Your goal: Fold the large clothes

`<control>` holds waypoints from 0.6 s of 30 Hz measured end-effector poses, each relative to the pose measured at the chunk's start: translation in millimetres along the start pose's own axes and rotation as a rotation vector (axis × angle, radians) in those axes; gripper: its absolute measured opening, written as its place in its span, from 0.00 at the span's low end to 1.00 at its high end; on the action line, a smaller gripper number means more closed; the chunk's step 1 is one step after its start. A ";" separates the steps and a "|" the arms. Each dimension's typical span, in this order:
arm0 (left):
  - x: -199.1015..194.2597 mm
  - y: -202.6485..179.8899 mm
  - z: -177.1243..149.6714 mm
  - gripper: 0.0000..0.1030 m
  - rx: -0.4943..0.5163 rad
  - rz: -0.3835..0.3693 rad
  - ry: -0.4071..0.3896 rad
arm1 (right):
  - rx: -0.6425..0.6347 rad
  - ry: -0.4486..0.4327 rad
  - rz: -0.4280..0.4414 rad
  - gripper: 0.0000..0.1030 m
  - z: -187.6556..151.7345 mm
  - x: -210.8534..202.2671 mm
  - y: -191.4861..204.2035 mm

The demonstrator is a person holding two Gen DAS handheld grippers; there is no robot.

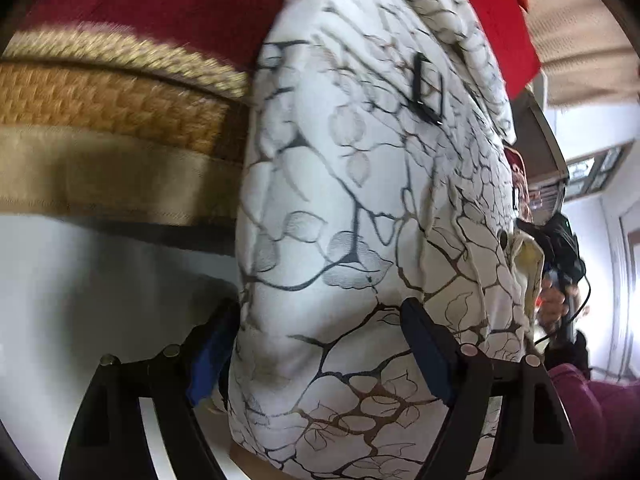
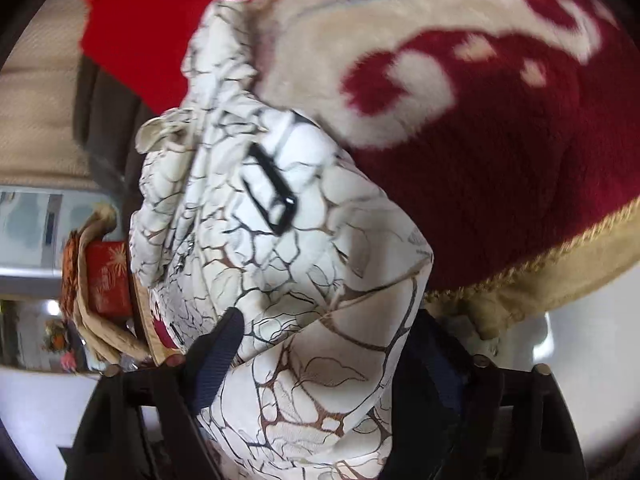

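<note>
Your left tongs (image 1: 324, 344) stand partly open yet clamped on a thick bunch of the white leaf-print garment (image 1: 360, 200), pads pressed into the cloth on both sides; your right tongs (image 2: 324, 356) grip another bunch of it the same way. The garment hangs bunched between both tongs, its black buckle (image 2: 272, 192) outward, in front of the red-and-cream blanket (image 2: 500, 140).

1 white garment printed with dark branching veins (image 1: 360, 200) fills the centre of both views. 1 black rectangular buckle (image 1: 428, 88) sits on it, upper middle. 1 dark red blanket with a golden woven border (image 1: 120, 92) lies upper left. 1 plain red cloth (image 1: 492, 12) shows at the top. 2 hand-held grippers: left (image 1: 320, 352), right (image 2: 320, 360).
</note>
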State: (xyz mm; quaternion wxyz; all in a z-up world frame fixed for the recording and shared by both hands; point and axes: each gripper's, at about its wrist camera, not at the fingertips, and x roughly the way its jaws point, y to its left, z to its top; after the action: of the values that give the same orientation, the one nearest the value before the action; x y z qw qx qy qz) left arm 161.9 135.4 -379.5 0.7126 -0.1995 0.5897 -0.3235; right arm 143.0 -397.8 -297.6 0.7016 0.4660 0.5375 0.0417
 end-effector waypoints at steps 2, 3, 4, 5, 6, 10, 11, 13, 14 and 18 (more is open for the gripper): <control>2.4 -6.9 1.4 0.36 0.028 -0.037 0.005 | -0.007 0.015 -0.056 0.35 0.9 2.9 -0.1; 2.0 -11.6 2.6 0.25 0.041 -0.036 -0.002 | -0.024 0.012 -0.079 0.34 -0.3 3.7 1.9; 0.1 -16.1 2.8 0.16 0.063 -0.027 -0.009 | -0.045 0.000 -0.091 0.27 -1.9 2.2 5.0; -2.4 -21.8 2.5 0.11 0.091 -0.018 -0.014 | -0.069 -0.005 -0.101 0.24 -3.3 -0.4 7.7; -2.6 -27.6 3.2 0.09 0.100 -0.020 -0.018 | -0.087 -0.009 -0.103 0.21 -4.2 -1.9 10.4; -30.4 -55.6 11.6 0.07 0.147 -0.107 -0.084 | -0.150 -0.007 -0.034 0.15 -6.9 -17.1 23.4; -40.4 -65.1 15.3 0.07 0.165 -0.126 -0.108 | -0.159 -0.009 -0.002 0.14 -7.5 -23.6 26.5; -58.8 -79.7 20.3 0.07 0.192 -0.157 -0.154 | -0.186 -0.012 0.064 0.14 -6.2 -33.5 37.0; -72.2 -90.1 26.2 0.07 0.209 -0.176 -0.193 | -0.195 -0.012 0.081 0.14 -5.3 -36.4 42.5; -103.7 -122.6 48.9 0.07 0.259 -0.215 -0.300 | -0.219 -0.039 0.160 0.14 1.8 -50.7 60.0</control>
State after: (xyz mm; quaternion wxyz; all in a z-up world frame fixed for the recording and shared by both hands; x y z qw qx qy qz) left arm 171.7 115.7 -213.1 0.7734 -0.2138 0.4058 -0.4375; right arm 149.7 -393.5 -219.5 0.7532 0.4286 0.4769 0.1468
